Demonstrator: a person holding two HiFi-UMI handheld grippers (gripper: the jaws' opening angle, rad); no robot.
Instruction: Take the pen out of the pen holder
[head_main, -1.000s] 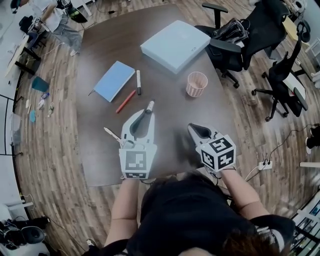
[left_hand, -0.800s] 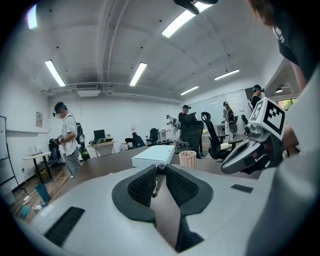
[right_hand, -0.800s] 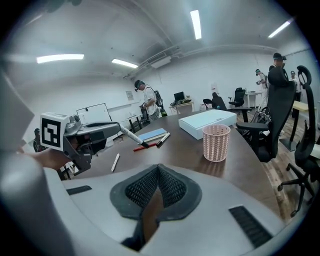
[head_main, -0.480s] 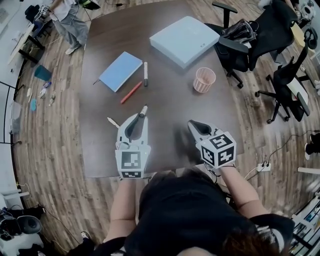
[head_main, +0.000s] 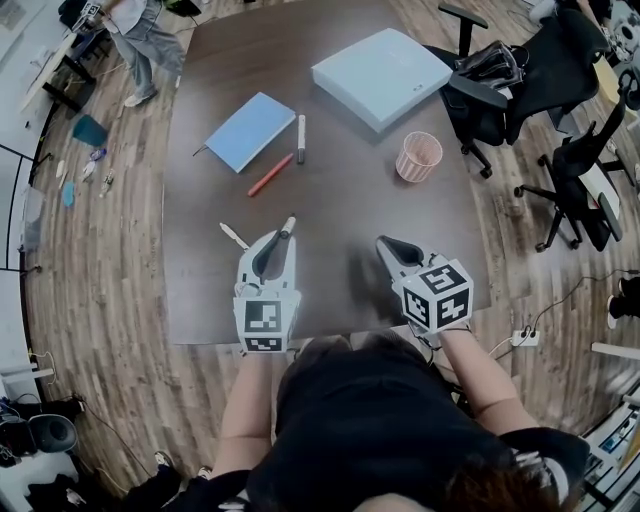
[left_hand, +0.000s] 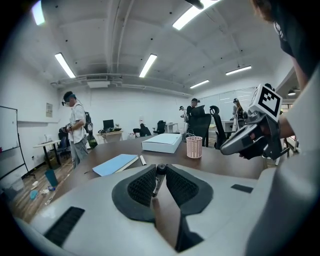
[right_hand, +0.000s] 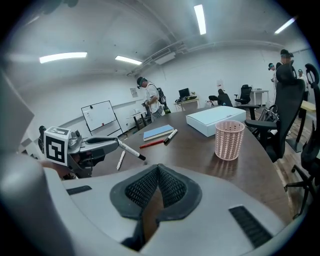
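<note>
The pen is sitting pinched between the jaws of the left gripper, well apart from the pen holder far right. It has been sinking toward the near surface, so removal looks done; the right gripper, jaws closed on nothing, is idling

Grey left gripper, seemingly black top

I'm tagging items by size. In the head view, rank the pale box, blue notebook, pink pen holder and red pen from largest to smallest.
1. pale box
2. blue notebook
3. pink pen holder
4. red pen, longer than the holder is wide but much thinner, so that pair is close.
</note>
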